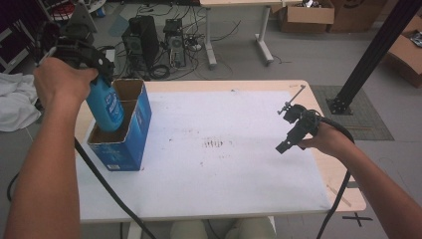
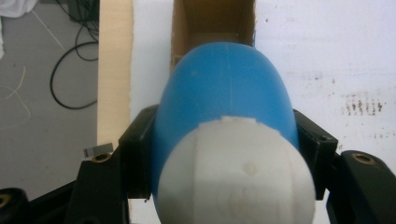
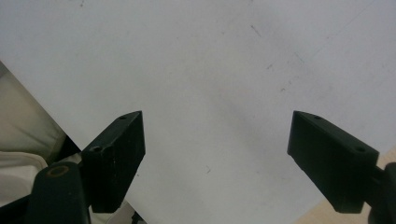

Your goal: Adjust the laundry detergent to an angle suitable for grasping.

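Blue bottle (image 1: 106, 107) stands partly inside cardboard box (image 1: 134, 134).

I can read no text; the print on my blue box (image 1: 128, 144) and bottle (image 1: 105, 107) is blurred.

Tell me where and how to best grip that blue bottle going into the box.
Grip the blue bottle around its narrower upper body just below the white cap, coming from above, as the left gripper does: it stands nearly upright, its base inside the open-topped blue box.

Blue box (image 1: 130, 134) walls hem the bottle (image 1: 105, 107); white mat (image 1: 239, 149) rightward lies open
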`<action>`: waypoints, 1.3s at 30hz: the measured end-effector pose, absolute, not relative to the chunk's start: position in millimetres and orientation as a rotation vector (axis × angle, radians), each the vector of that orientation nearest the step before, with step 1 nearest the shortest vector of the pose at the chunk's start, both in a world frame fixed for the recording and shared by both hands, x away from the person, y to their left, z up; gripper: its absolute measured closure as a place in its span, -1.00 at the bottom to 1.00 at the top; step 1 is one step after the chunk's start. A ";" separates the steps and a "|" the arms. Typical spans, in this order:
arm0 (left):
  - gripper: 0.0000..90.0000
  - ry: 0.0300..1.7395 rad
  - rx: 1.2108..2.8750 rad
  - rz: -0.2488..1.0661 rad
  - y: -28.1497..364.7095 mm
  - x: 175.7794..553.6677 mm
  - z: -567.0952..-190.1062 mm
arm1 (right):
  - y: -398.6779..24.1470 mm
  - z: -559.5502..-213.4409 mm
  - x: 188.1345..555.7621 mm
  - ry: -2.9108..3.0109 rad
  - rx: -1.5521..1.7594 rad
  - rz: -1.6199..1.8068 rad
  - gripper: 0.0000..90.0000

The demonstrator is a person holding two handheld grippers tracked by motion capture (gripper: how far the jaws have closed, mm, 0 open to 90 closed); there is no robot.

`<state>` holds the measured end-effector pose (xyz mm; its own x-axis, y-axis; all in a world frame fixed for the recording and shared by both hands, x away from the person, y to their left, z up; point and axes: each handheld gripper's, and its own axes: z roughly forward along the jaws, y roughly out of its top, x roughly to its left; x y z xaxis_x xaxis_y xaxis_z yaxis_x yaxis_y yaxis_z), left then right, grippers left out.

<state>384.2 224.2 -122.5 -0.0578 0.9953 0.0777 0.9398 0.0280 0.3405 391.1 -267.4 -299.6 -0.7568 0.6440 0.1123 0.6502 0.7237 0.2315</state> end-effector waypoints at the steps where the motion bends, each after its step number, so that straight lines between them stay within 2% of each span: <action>1: -0.15 2.114 2.023 0.450 224.9 384.8 -125.4 | -267.1 -300.0 391.2 -2.895 -1.088 -0.401 -0.58; 20: -0.15 2.106 2.046 0.454 235.9 394.7 -187.3 | -268.6 -302.0 392.3 -2.888 -1.111 -0.376 -0.58; 39: -0.15 2.114 2.106 0.374 236.0 404.9 -255.7 | -271.3 -311.5 394.1 -2.872 -1.124 -0.350 -0.57</action>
